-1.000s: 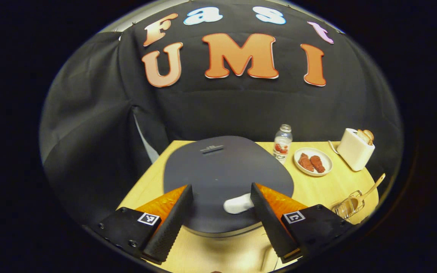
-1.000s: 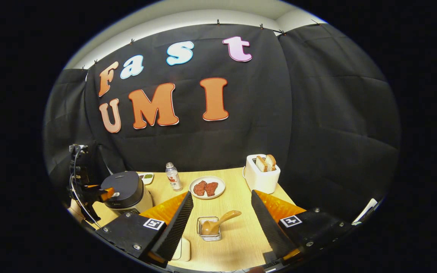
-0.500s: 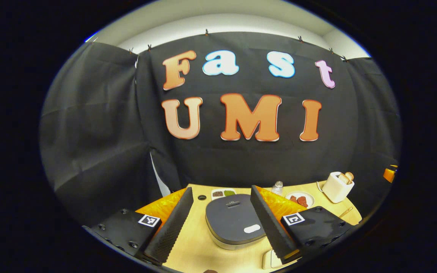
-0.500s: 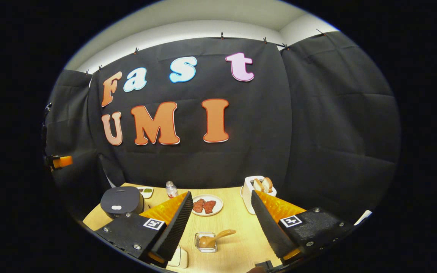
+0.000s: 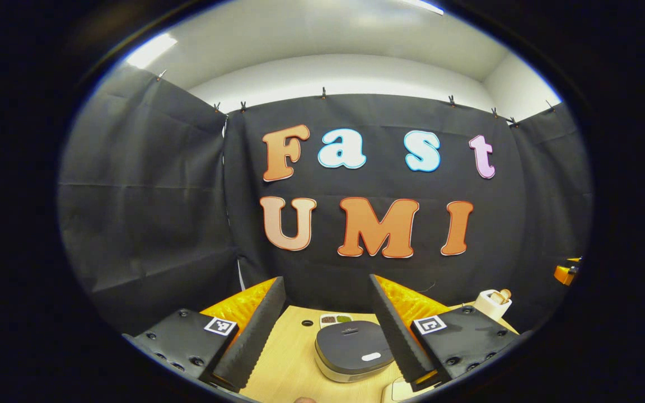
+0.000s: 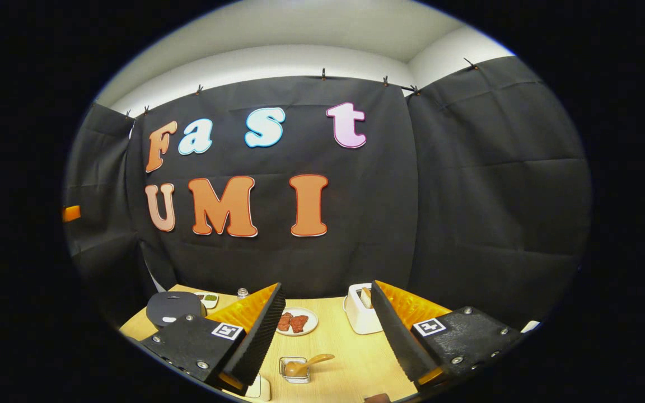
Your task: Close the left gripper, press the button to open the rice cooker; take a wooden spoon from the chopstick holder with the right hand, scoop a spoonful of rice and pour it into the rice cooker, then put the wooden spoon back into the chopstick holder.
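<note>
Left hand-held gripper (image 5: 327,330) open, raised above surface; rice cooker (image 5: 351,351) below between fingers, lid button (image 5: 370,356) nearer right finger. Right hand-held gripper (image 6: 327,330) open, empty.

A staged recording booth, not a real kitchen: black cloth walls (image 6: 468,196) clipped up below a white ceiling (image 5: 328,50) enclose 1 light wooden counter (image 6: 345,347) set with a white toaster (image 6: 360,316) and a dark-lidded rice cooker (image 5: 350,350).
</note>
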`<state>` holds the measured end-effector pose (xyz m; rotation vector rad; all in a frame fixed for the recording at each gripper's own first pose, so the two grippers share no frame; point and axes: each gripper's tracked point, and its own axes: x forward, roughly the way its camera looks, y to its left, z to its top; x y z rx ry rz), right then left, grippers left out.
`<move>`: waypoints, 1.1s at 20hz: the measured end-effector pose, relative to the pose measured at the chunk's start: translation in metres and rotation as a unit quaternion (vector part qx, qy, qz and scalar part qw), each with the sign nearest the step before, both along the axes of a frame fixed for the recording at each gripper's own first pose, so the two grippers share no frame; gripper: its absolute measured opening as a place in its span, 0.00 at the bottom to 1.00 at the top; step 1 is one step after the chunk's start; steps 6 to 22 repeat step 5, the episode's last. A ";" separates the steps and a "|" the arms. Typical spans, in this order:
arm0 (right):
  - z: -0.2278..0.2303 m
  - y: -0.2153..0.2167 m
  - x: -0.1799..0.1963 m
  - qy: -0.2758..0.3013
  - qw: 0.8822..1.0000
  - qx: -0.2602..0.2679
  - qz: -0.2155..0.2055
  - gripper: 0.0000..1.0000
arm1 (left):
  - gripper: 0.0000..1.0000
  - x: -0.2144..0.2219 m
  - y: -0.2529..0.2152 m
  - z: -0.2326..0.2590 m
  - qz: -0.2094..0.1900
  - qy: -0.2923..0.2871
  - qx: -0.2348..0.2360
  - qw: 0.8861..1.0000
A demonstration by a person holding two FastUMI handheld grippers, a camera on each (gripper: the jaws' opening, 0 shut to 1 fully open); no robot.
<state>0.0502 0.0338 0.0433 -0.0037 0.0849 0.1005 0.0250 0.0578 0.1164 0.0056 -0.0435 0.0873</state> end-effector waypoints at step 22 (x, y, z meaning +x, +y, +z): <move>0.000 0.000 -0.004 0.001 1.000 -0.002 0.002 0.95 | 0.96 -0.005 -0.011 0.008 -0.016 -0.012 -0.005 1.000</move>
